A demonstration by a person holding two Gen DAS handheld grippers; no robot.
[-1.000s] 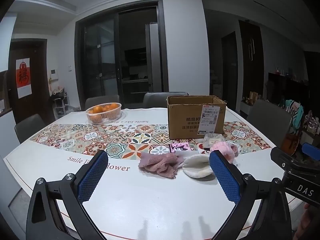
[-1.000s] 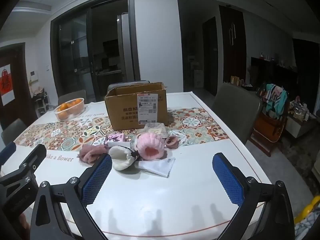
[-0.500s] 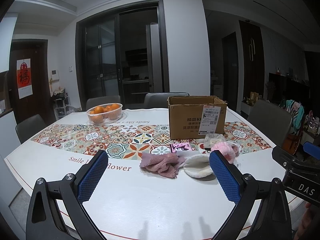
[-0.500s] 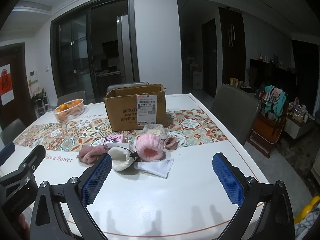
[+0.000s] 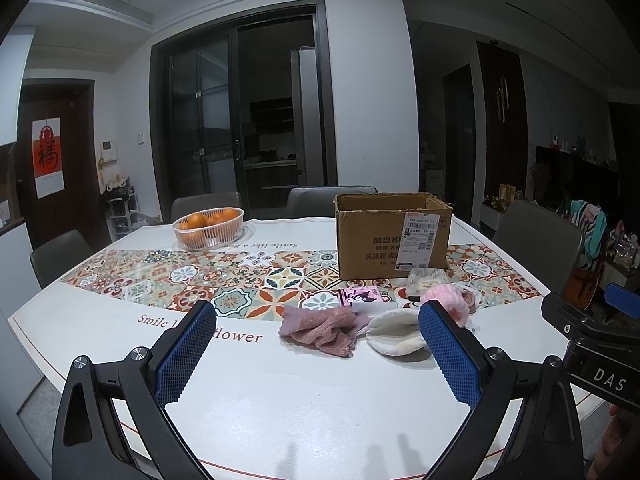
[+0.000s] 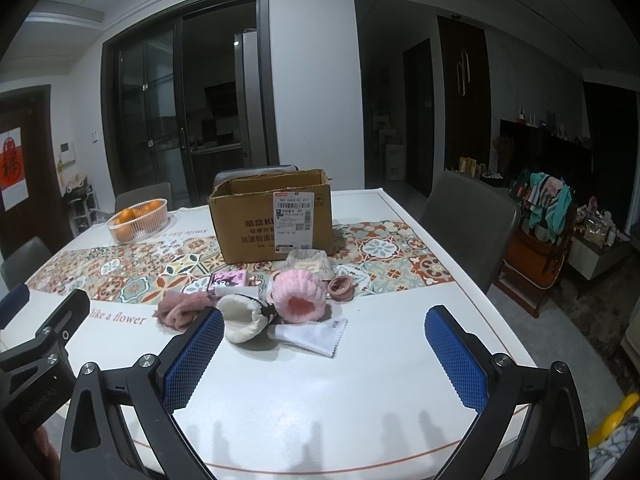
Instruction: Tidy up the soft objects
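Two tools hover above the near edge of the white counter (image 6: 360,400), the left tool (image 5: 316,356) and the right tool (image 6: 324,356), each with its blue-padded jaws spread wide and nothing between them. The soft things lie in one cluster in front of one open cardboard box (image 6: 276,220): one mauve knitted cloth (image 5: 320,328), one cream round pad (image 6: 242,320), one pink fluffy roll (image 6: 298,296), one white wipe (image 6: 316,336), one small pinkish ring (image 6: 340,286) and one pale pouch (image 6: 308,264) touching the box. One pink printed packet (image 5: 362,295) lies beside them. One basket of oranges (image 5: 208,227) stands well apart, at the far left.
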